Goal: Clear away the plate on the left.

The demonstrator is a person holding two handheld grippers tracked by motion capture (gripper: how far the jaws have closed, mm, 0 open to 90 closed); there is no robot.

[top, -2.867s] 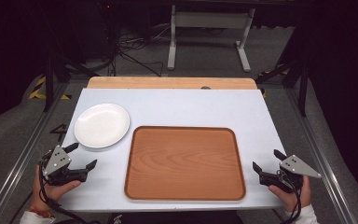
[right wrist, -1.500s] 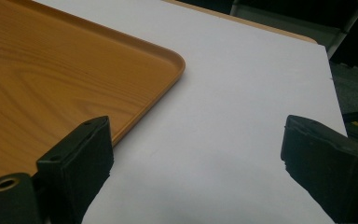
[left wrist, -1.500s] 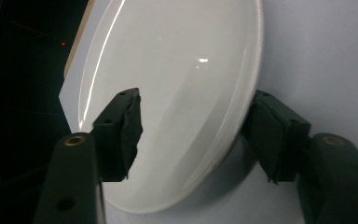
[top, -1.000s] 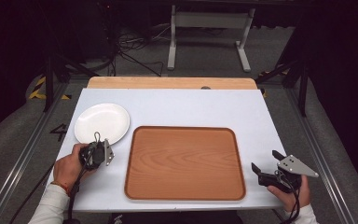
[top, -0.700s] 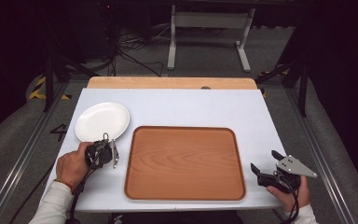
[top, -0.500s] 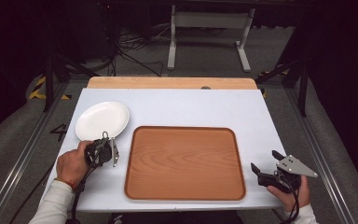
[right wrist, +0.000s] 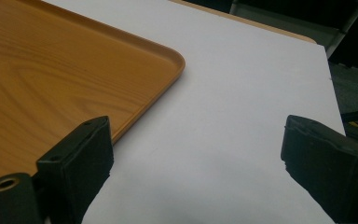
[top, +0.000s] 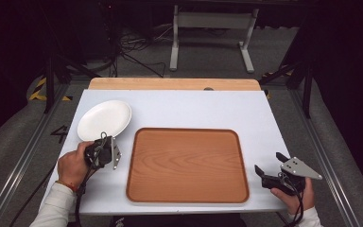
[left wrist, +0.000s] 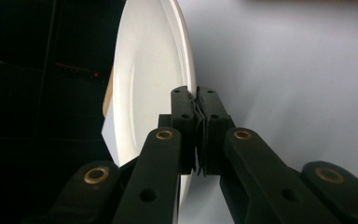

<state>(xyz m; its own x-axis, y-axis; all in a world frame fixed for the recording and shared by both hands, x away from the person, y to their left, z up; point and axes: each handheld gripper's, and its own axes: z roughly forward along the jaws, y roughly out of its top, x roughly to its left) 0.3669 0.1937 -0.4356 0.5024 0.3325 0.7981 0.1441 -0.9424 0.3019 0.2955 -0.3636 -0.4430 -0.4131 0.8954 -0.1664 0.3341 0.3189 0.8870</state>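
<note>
Left hand-held gripper (left wrist: 197,100) clamped on white plate (top: 105,118) rim, plate tilted | right hand-held gripper (right wrist: 193,154) spread wide over table (top: 194,106), wooden tray (top: 186,163) just beside

The left claw (top: 108,150) is pointing away from the person, turned on its side, its jaws pressing together on the near rim of the white plate (top: 105,118). The left hand (top: 74,163) is wrapping around its body, forearm reaching in from below. The right claw (top: 270,171) is resting low, jaws standing wide apart, pointing left.
</note>
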